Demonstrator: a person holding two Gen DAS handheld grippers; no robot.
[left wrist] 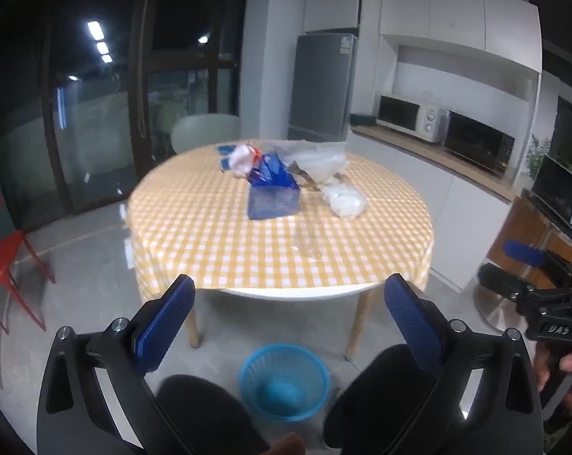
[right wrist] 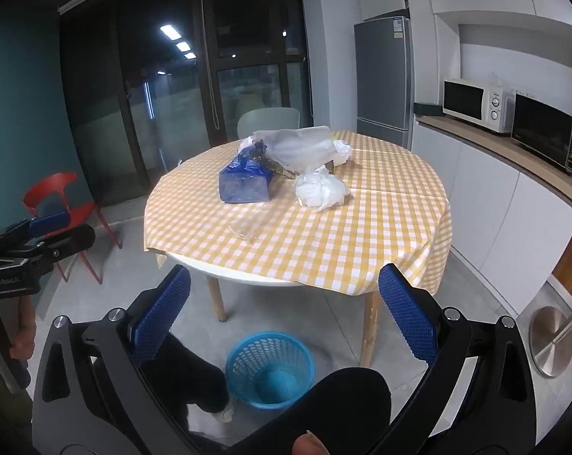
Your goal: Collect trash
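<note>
Trash lies on a round table with a yellow checked cloth (left wrist: 248, 250) (right wrist: 362, 227): a blue plastic bag (left wrist: 272, 197) (right wrist: 246, 185), a crumpled white bag (left wrist: 344, 201) (right wrist: 322, 189), a large clear bag (left wrist: 316, 159) (right wrist: 297, 146) and a flat clear wrapper (left wrist: 307, 244) (right wrist: 246, 229). A blue mesh waste basket (left wrist: 284, 383) (right wrist: 270, 367) stands on the floor in front of the table. My left gripper (left wrist: 289, 303) and right gripper (right wrist: 284, 292) are both open and empty, held short of the table's near edge.
A red chair (left wrist: 1, 254) (right wrist: 64, 204) stands left, a green chair (left wrist: 206, 131) (right wrist: 269, 119) behind the table. A counter with microwaves (left wrist: 411, 115) (right wrist: 475, 104) and a fridge (left wrist: 322, 87) (right wrist: 384, 79) are at right. The person's knees show below.
</note>
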